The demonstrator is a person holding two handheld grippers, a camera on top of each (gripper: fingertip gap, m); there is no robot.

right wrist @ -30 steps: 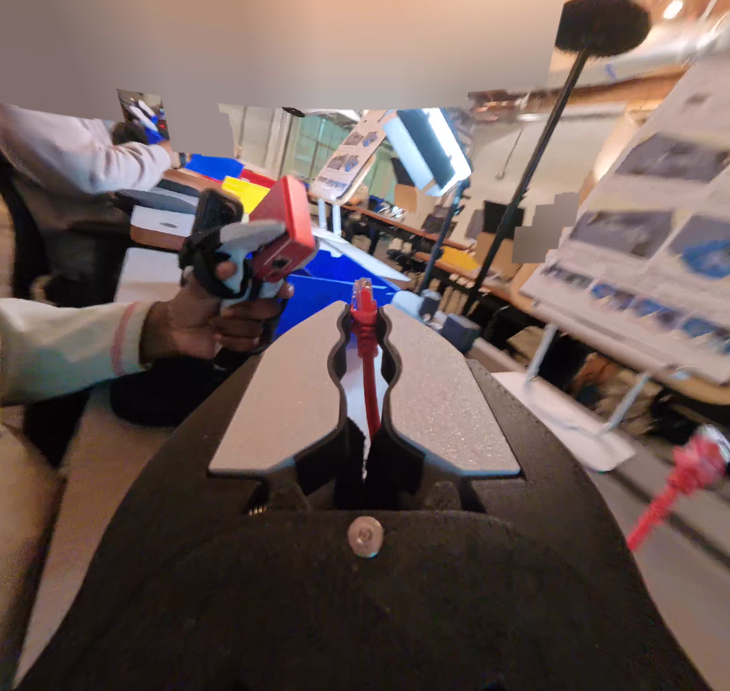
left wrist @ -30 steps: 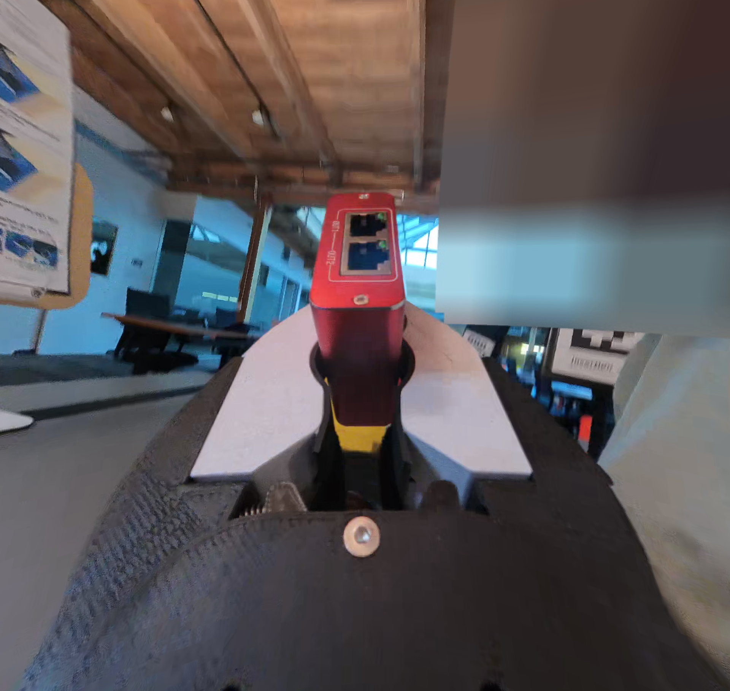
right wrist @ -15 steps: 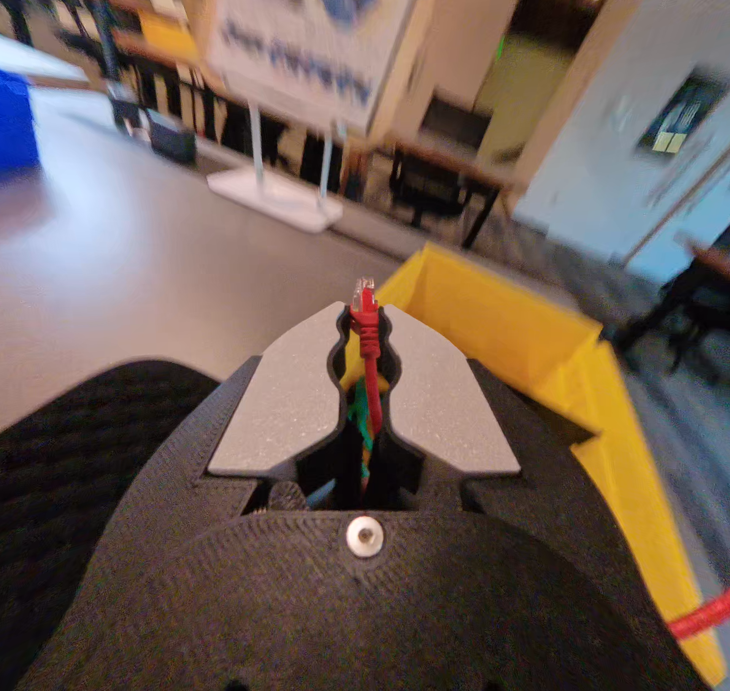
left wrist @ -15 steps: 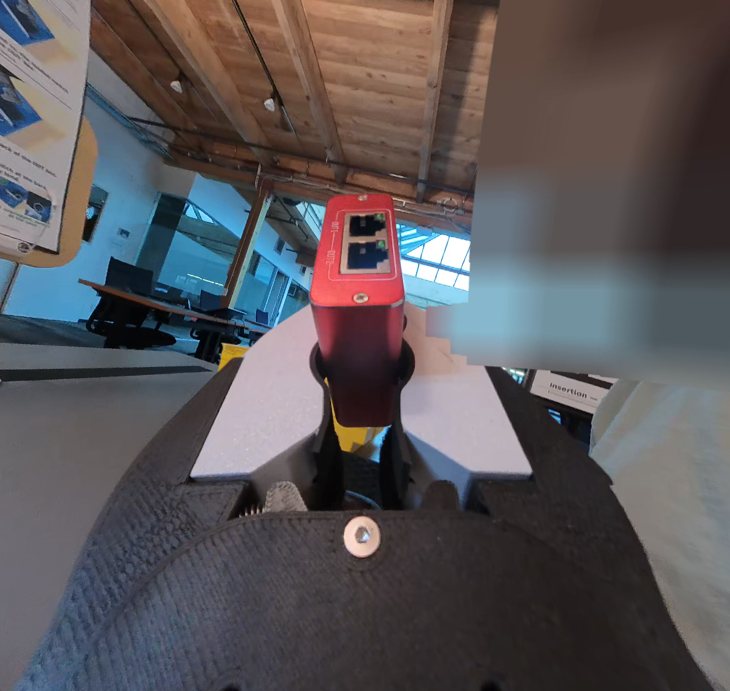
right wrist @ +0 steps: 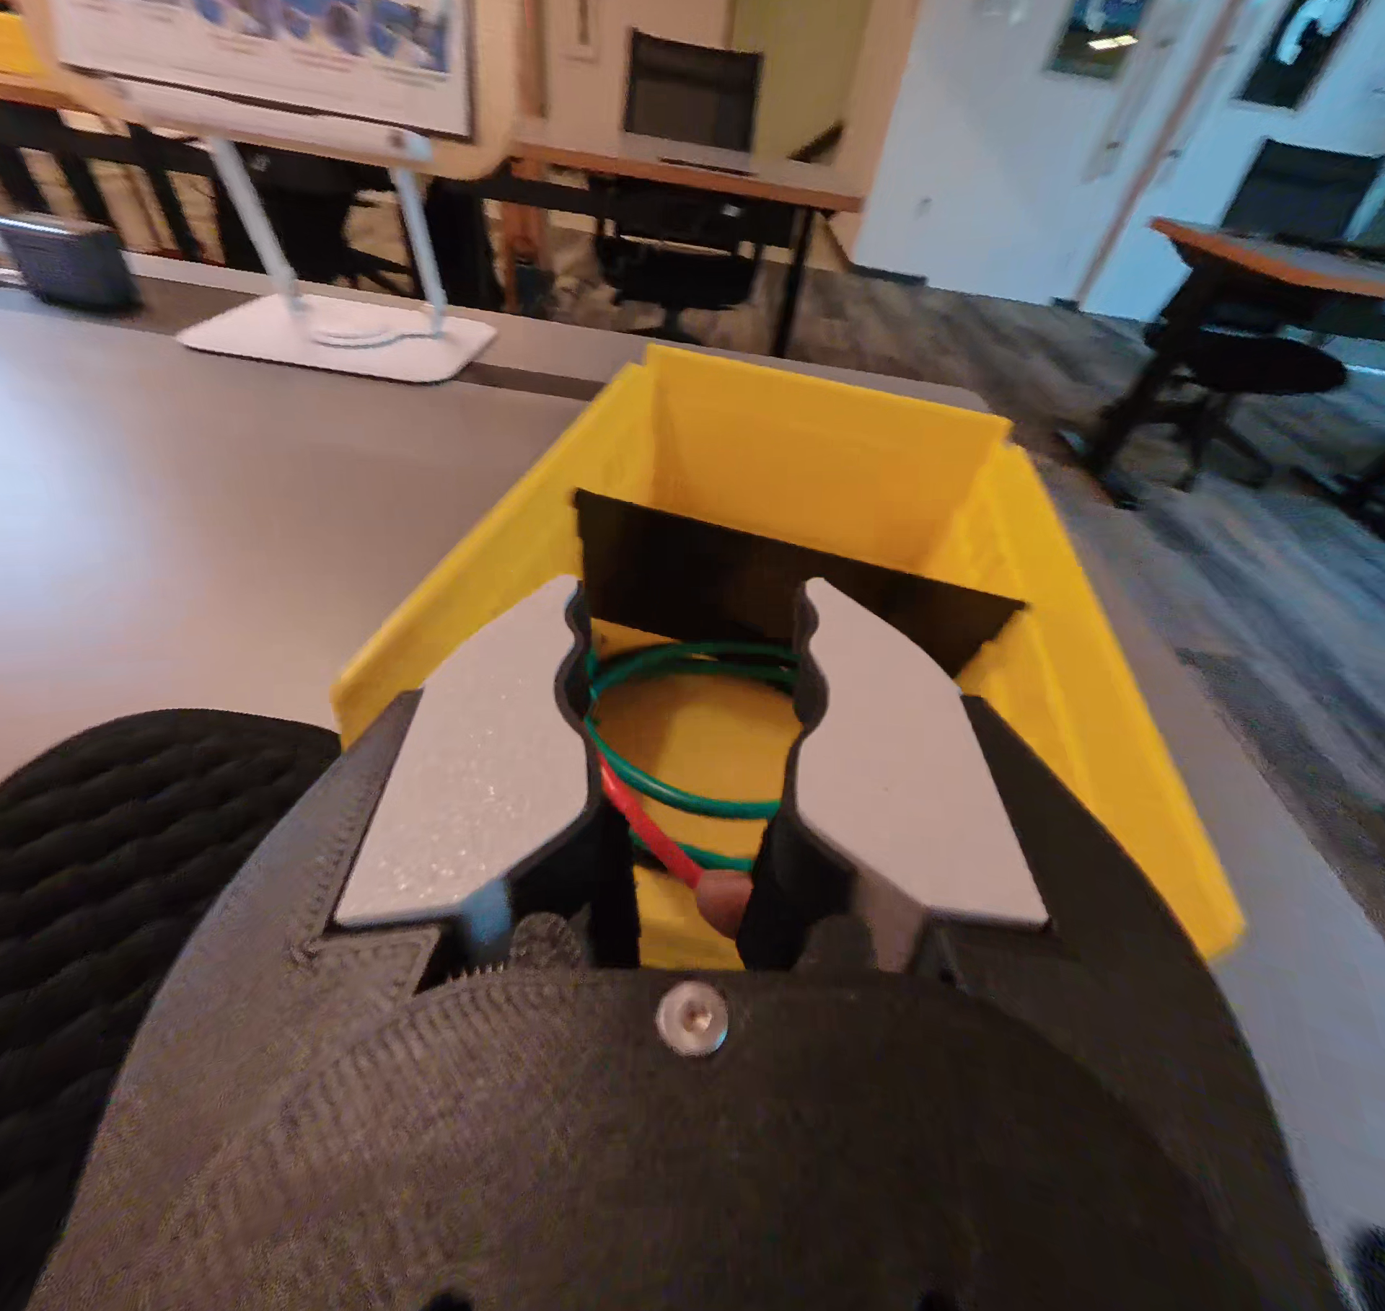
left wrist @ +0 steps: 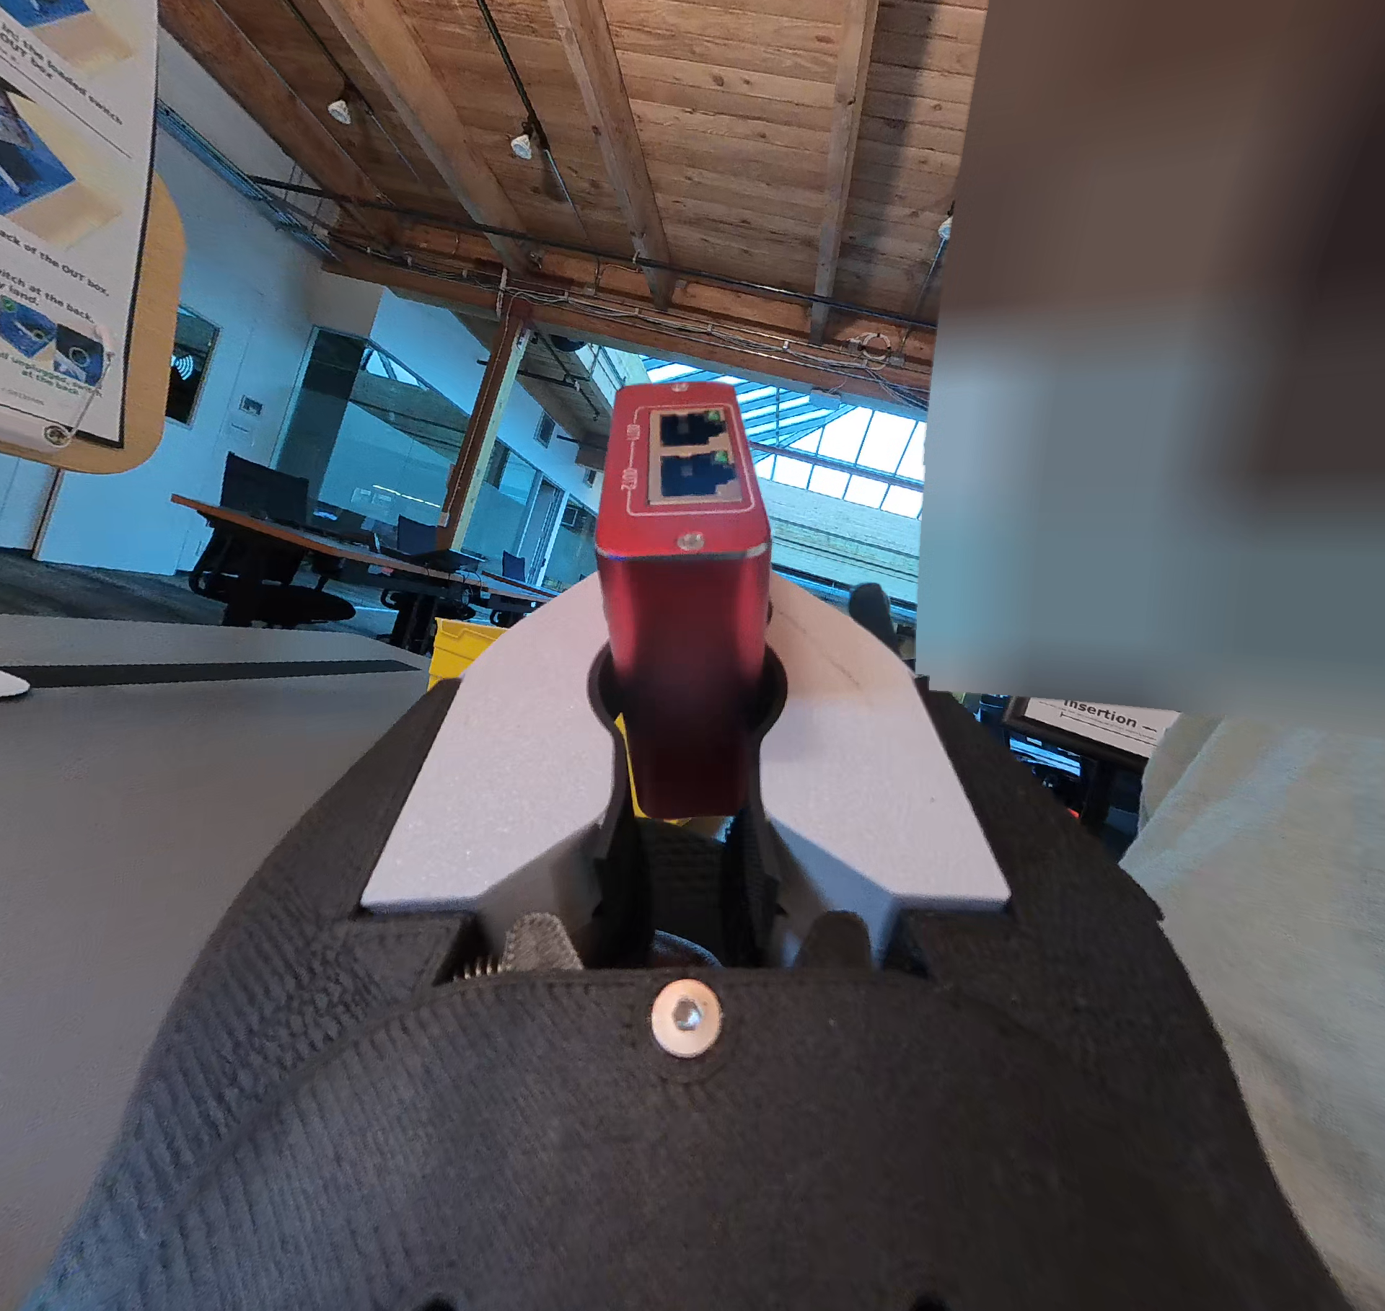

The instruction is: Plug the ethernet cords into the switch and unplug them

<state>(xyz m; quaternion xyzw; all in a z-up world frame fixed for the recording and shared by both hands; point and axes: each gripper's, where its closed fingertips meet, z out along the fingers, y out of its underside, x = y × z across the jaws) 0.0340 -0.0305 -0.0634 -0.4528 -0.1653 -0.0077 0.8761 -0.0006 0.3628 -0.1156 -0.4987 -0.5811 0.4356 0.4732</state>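
My left gripper (left wrist: 686, 646) is shut on a red switch (left wrist: 686, 601) and holds it upright and raised. Its two ports (left wrist: 693, 455) face the camera and both are empty. My right gripper (right wrist: 689, 601) is open and empty, just above a yellow bin (right wrist: 794, 443). A red ethernet cord (right wrist: 652, 837) lies in the bin between the open fingers, on top of a coiled green cord (right wrist: 689, 657). A black divider (right wrist: 749, 574) crosses the bin beyond the cords.
The bin stands at the edge of a grey table (right wrist: 225, 496). A white stand (right wrist: 337, 331) with an instruction board (right wrist: 247, 16) is at the back left. A black pad (right wrist: 112, 825) lies left of the right gripper. A pale sleeve (left wrist: 1274, 975) is at the left wrist view's right. My hands' fingertips stand some 40 centimetres from each other.
My right gripper swung over to the yellow bin, opened and let go of the red cord, which now lies in the bin. My left gripper has kept hold of the switch.
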